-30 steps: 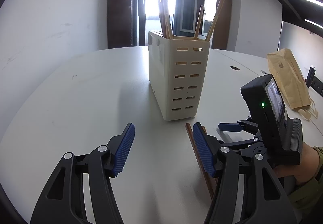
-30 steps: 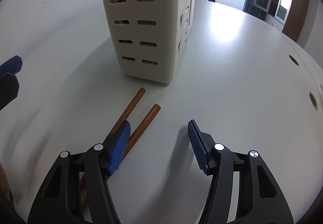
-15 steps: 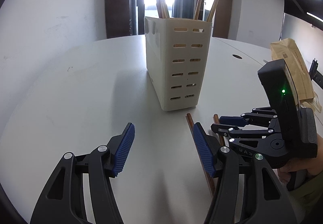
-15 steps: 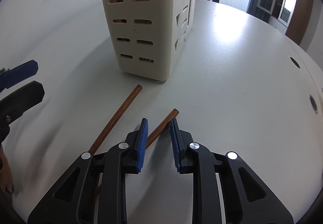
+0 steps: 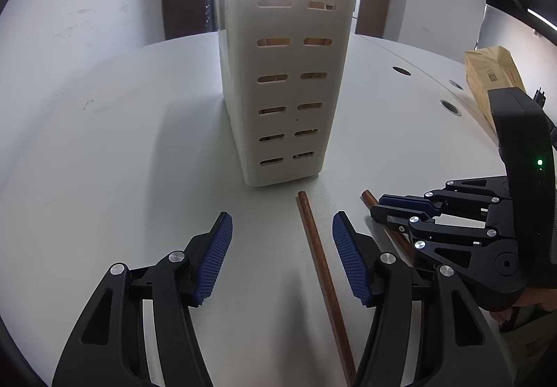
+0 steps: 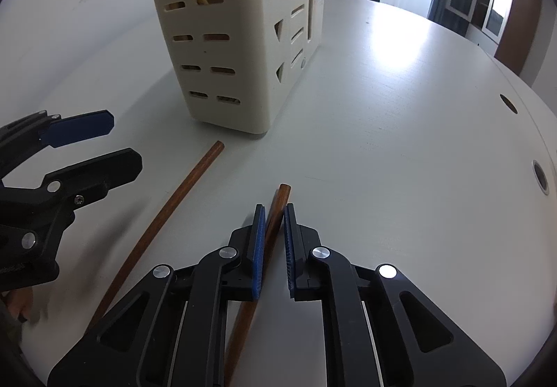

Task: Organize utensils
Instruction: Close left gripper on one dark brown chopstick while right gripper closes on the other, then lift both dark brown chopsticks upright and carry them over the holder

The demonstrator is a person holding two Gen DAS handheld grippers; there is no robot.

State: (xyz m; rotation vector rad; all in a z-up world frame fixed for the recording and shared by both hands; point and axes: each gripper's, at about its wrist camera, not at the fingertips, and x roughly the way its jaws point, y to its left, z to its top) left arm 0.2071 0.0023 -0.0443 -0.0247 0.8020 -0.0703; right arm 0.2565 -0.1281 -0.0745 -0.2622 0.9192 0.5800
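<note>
The right gripper [image 6: 275, 213] has just been closing its blue-padded jaws, now pinching a thin brown wooden chopstick [image 6: 278, 202] lying on the white round table [image 6: 400, 143]. The left gripper [image 5: 282, 233] is holding its jaws wide, straddling a second brown chopstick [image 5: 320, 265] without touching it. Only the left view is showing pale sticks poking from the cream slotted plastic utensil holder [image 5: 289, 91] and a brown paper bag [image 5: 494, 77]; only the right view is revealing the holder's stepped side compartments.
</note>
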